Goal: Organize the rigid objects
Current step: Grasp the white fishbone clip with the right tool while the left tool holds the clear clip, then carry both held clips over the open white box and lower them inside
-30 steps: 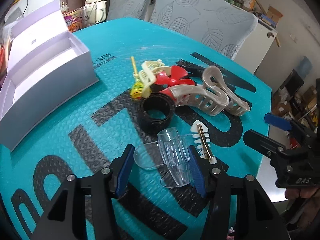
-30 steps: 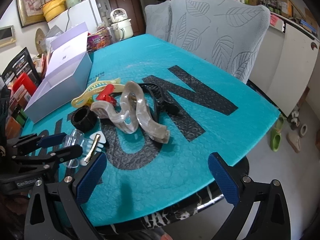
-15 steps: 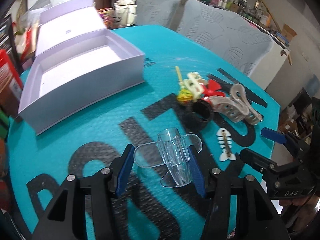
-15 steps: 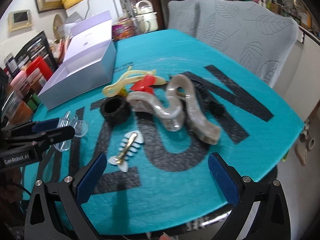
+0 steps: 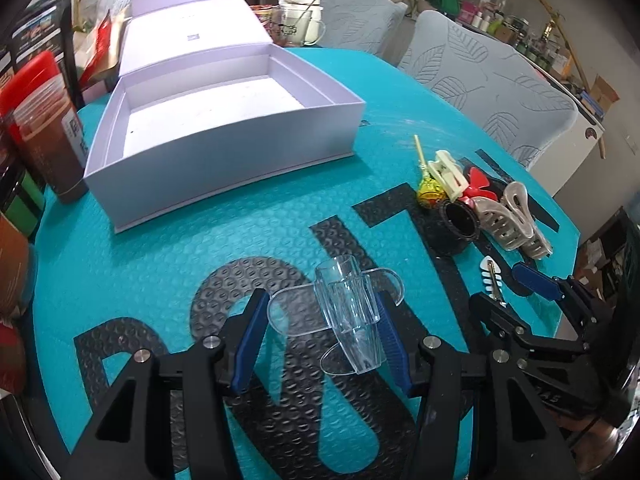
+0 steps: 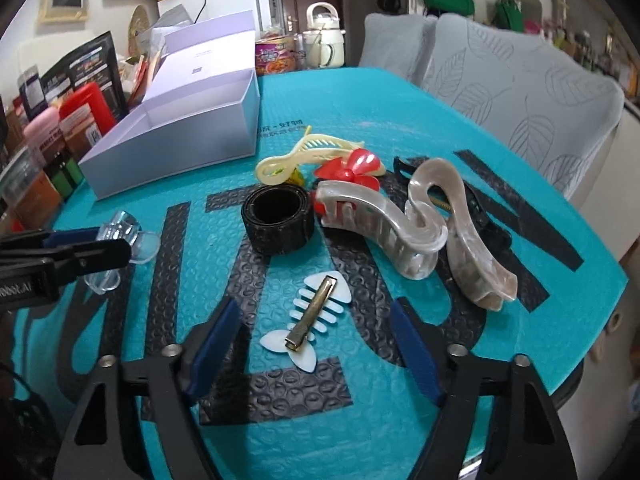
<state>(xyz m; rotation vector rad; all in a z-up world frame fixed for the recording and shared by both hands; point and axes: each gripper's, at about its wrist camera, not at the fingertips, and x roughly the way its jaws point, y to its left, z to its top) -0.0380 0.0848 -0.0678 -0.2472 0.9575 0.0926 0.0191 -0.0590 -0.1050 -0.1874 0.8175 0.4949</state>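
Note:
My left gripper is shut on a clear plastic hair claw and holds it above the teal mat, short of the open lilac box. The claw and left gripper also show at the left of the right wrist view. My right gripper is open and low over the mat, with a white fishbone hair clip lying between its fingers. Beyond lie a black ring, a beige marbled claw, a red flower clip and a cream claw.
Jars and red-lidded containers stand left of the box. A kettle and cushioned chairs lie behind the round table. The table edge drops off at right. A yellow lollipop lies by the pile.
My left gripper has carried the clear claw left and back, away from the pile, toward the box. My right gripper has moved in and down over the fishbone clip, still open.

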